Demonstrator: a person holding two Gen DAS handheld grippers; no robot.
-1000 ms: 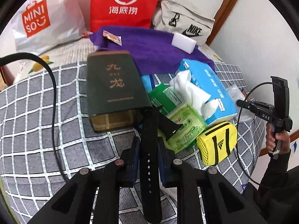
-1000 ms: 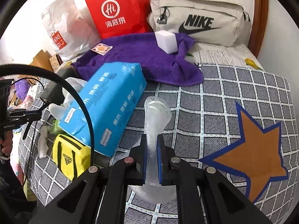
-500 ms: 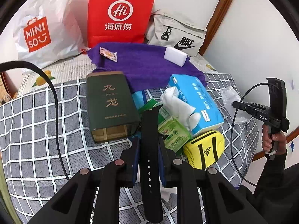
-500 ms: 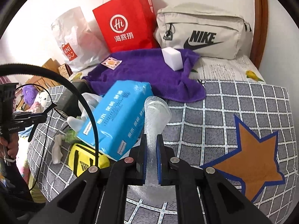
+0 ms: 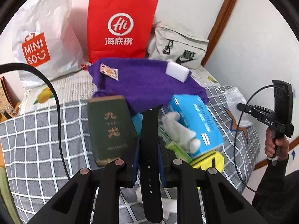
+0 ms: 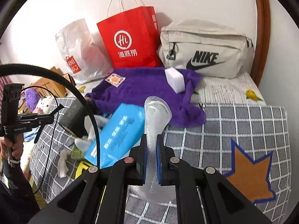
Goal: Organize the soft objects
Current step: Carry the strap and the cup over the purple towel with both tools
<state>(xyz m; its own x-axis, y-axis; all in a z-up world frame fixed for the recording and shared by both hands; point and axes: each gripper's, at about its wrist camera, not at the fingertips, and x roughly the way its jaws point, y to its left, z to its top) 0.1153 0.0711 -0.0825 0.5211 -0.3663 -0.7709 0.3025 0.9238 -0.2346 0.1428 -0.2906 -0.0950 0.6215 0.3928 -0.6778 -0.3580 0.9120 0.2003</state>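
Both grippers are loaded and held above the bed [image 6: 243,123], so the coming move is a placement, and it turns on where each held thing points. The left gripper [image 5: 148,160] is clamped on a black watch strap [image 5: 149,141], whose long axis runs straight up the frame along the fingers, its tip aimed at the purple towel [image 5: 149,80] beyond the clutter in the centre. The right gripper [image 6: 151,160] is clamped on a clear bubble-wrap piece [image 6: 156,115], also standing lengthwise along its fingers, its rounded top overlapping the towel's near edge in the picture. By that view the right gripper looks the nearer to the towel, though which spot is meant for either item cannot be told. The left view alone shows the dark green box [image 5: 110,128] at centre left and the yellow pouch [image 5: 211,161] below the blue tissue pack [image 5: 198,123]; the right view alone shows open checked bedcover with an orange star [image 6: 250,175] at lower right, which seems free ground for setting something down.
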